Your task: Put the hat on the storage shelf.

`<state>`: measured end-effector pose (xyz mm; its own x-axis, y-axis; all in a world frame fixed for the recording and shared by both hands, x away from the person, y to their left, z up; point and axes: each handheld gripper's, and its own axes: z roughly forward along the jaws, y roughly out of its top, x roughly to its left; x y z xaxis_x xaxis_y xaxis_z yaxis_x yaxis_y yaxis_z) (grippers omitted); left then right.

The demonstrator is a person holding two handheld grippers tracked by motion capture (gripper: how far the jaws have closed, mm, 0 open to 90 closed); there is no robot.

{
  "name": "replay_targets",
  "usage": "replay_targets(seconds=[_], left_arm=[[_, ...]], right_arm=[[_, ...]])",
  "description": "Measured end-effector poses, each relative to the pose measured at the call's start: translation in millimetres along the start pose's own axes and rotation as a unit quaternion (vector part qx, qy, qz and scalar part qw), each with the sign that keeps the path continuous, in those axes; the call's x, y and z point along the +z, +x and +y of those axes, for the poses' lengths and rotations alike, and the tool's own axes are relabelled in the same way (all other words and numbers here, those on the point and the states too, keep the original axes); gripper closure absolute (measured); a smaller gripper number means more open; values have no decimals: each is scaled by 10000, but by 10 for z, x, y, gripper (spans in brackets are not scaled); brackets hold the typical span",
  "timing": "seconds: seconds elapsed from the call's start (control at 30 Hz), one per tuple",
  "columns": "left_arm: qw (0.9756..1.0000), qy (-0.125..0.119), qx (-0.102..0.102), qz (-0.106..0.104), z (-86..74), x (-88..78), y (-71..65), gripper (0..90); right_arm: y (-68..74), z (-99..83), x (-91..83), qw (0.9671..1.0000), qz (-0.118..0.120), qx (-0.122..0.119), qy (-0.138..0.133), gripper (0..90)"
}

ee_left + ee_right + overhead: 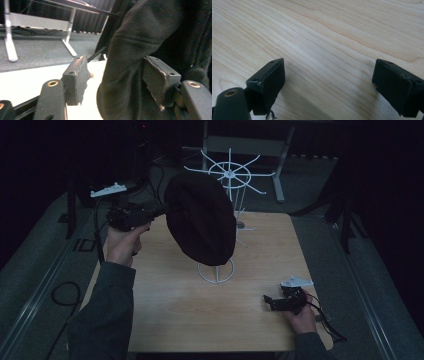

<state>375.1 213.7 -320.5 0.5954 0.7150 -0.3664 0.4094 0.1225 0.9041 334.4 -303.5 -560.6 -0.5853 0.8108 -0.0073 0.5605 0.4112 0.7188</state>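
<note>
left gripper view shows the left gripper (120, 82) jaws wide apart around the soft, light dark hat (150, 37) edge, the right gripper (329, 87) jaws wide, empty, well away from it.

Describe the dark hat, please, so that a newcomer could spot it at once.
Start at the wooden table; near its middle stands a white wire rack. The dark hat hangs tilted over it, beside the left gripper. It is round, soft and black, unlike the thin white wires.
</note>
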Motion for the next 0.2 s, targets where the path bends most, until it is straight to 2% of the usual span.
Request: replay_targets(seconds=[0.07, 0.13, 0.2], left_arm=[[9999, -14, 9, 110, -18, -49, 23, 390], [9999, -63, -15, 125, -35, -109, 47, 396], [9995, -69, 36, 294, -55, -164, 52, 397]], right_arm=[[0, 0, 0, 10000, -1, 0, -2, 111], [0, 0, 0, 10000, -1, -3, -2, 111], [0, 0, 0, 10000, 0, -3, -1, 111]])
